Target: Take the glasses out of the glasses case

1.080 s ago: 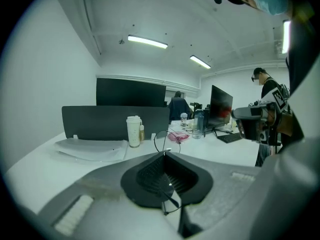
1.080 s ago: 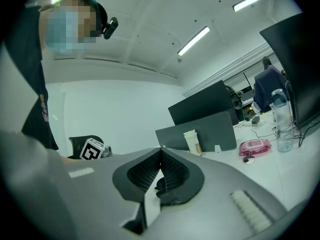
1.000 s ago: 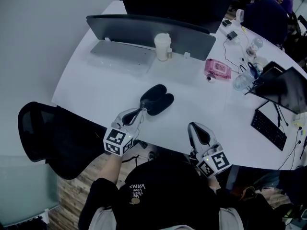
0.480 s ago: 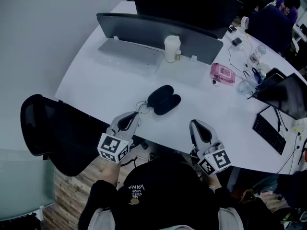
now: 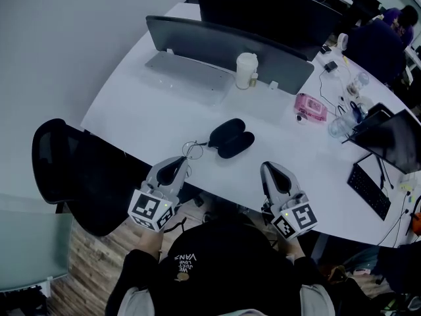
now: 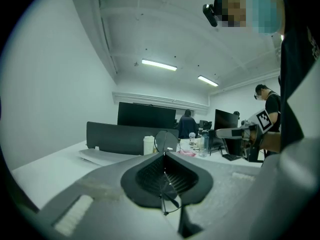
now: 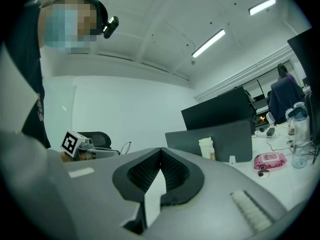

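The black glasses case (image 5: 231, 137) lies open on the white table (image 5: 131, 114), both halves showing and nothing visible inside. The thin wire-framed glasses (image 5: 193, 150) hang just left of the case, off its edge. My left gripper (image 5: 184, 161) is shut on the glasses near the table's front edge. In the left gripper view a round lens (image 6: 166, 141) stands above the closed jaw tips (image 6: 165, 155), and a thin temple runs down between the pads. My right gripper (image 5: 266, 166) rests at the front edge to the right of the case, shut and holding nothing (image 7: 160, 149).
A grey monitor back (image 5: 223, 45) and a flat keyboard (image 5: 187, 71) stand behind the case, with a white cup (image 5: 246, 70) beside them. A pink pack (image 5: 310, 106), bottles and a laptop (image 5: 388, 133) sit at right. A black chair (image 5: 62, 170) is at left.
My left gripper pulled back from the case toward the table's front edge, drawing the glasses out with it. The case stays open. The right gripper barely moved.
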A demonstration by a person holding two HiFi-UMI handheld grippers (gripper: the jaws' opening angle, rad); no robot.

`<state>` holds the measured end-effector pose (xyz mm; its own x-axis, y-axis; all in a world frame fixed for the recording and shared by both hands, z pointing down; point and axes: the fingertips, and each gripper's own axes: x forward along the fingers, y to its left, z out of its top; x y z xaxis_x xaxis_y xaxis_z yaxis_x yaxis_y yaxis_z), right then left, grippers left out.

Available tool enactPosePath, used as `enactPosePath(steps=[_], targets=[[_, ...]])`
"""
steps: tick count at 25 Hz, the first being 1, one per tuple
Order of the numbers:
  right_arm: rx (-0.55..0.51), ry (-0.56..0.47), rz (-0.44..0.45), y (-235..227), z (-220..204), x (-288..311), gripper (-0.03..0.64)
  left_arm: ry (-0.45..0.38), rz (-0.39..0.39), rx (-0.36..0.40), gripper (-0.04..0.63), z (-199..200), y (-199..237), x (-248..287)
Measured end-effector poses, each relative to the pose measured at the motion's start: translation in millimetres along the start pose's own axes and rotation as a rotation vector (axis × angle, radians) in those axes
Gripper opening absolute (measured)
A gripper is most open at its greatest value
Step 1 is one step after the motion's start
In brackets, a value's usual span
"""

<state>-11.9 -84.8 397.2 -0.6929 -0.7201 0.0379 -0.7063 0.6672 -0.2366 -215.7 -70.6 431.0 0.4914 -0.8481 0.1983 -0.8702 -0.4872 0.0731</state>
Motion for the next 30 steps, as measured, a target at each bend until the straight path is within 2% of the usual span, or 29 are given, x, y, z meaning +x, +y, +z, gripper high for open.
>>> enactPosePath(steps=[16, 30], targets=[[-0.004, 0.011, 0.022, 29.3, -4.9, 12.3, 0.000, -0.034, 0.045, -0.052, 0.008, 1.1, 3.4, -48.5], [-0.022, 0.048, 0.008, 46.4, -24.0, 18.6, -0.002, -0.029, 0.024, -0.067, 0.008, -4.1, 4.5, -58.4]])
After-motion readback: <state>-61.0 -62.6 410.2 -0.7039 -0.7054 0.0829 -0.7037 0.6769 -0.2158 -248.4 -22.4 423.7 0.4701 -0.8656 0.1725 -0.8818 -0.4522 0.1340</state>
